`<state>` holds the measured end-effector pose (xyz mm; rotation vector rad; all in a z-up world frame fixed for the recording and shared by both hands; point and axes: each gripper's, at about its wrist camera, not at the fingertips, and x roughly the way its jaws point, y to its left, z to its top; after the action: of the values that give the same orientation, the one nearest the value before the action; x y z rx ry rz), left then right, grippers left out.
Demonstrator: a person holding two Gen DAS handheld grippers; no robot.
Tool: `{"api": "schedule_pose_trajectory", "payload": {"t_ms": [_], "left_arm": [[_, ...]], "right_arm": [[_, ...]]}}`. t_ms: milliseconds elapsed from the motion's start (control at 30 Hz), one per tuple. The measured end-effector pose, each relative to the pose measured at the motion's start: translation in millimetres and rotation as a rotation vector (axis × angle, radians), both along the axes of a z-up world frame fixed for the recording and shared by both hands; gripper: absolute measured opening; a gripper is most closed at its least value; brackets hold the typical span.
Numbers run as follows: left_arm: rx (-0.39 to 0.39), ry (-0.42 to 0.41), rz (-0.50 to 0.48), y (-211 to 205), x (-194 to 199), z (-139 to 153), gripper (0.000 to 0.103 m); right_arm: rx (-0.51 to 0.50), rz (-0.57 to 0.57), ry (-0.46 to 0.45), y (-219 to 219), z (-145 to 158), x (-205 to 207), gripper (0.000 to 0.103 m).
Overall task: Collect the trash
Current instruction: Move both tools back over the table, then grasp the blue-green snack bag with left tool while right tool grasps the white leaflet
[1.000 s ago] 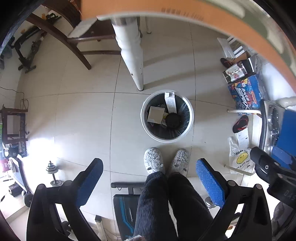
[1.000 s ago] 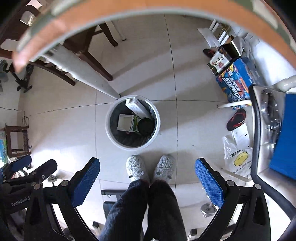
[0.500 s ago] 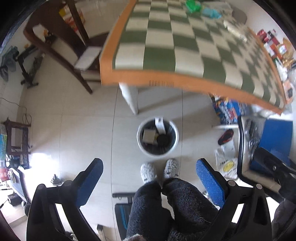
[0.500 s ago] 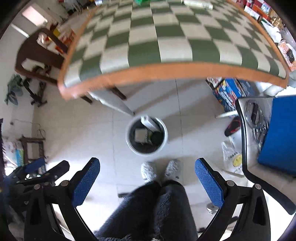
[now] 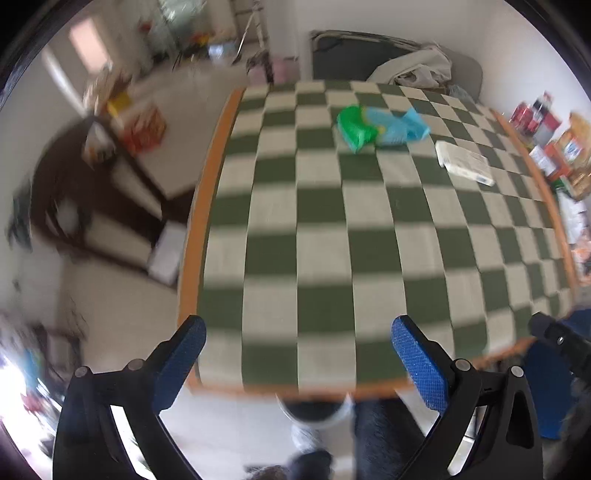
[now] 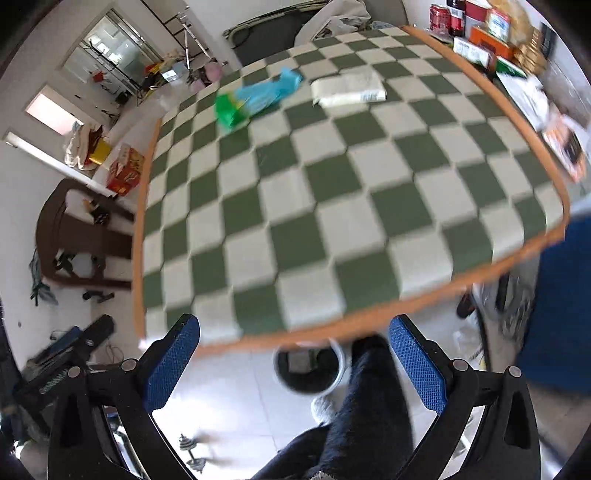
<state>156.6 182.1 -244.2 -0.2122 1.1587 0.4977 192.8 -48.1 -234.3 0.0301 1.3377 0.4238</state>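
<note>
A green and blue crumpled wrapper (image 5: 380, 127) (image 6: 255, 98) lies on the far half of the green-and-white checked table (image 5: 332, 240) (image 6: 332, 206). To its right lies a white packet (image 5: 463, 162) (image 6: 349, 88). The white trash bin (image 5: 314, 408) (image 6: 308, 369) stands on the floor, half hidden under the table's near edge. My left gripper (image 5: 299, 356) hangs open over the near edge, nothing between its blue pads. My right gripper (image 6: 295, 354) is open too, above the bin and the table edge, far from the trash.
A person's dark-trousered legs (image 6: 369, 406) and slippers stand beside the bin. A brown wooden chair (image 5: 96, 206) (image 6: 81, 236) is left of the table. Boxes and cans (image 6: 480, 29) crowd the right side. A blue chair (image 6: 557, 310) sits at the right.
Both views have swung up from the floor and bin to the table top. The bin has slid to the bottom of the frames; the wrapper and packet are now visible. Both grippers stay open.
</note>
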Motion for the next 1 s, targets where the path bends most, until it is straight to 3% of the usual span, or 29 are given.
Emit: {"api": "schedule_pose_trajectory", "payload": {"t_ms": [67, 200, 300, 400, 600, 800, 900, 1000], "left_arm": [[0.089, 0.039, -0.042, 8, 48, 0, 0.103], [0.226, 0.112, -0.086, 15, 134, -17, 0.103], [0.265, 0.152, -0.093, 18, 188, -36, 0.103], [0.256, 0.182, -0.084, 19, 231, -53, 0.103], [0.256, 0.248, -0.108, 17, 284, -81, 0.103], [0.262, 0.286, -0.12, 23, 308, -93, 0.103], [0.261, 0.292, -0.126, 25, 315, -91, 0.103], [0.267, 0.291, -0.157, 27, 324, -87, 0.103]], "right_arm": [[-0.053, 0.038, 0.01, 5, -8, 48, 0.103], [-0.262, 0.22, 0.035, 38, -36, 159, 0.103], [-0.362, 0.33, 0.031, 60, -56, 221, 0.103], [-0.456, 0.449, 0.022, 86, -82, 278, 0.103], [-0.617, 0.684, 0.048, 127, -143, 345, 0.103], [-0.704, 0.874, 0.076, 144, -185, 370, 0.103], [-0.679, 0.869, 0.089, 146, -187, 382, 0.103], [-0.622, 0.754, 0.123, 141, -184, 399, 0.1]]}}
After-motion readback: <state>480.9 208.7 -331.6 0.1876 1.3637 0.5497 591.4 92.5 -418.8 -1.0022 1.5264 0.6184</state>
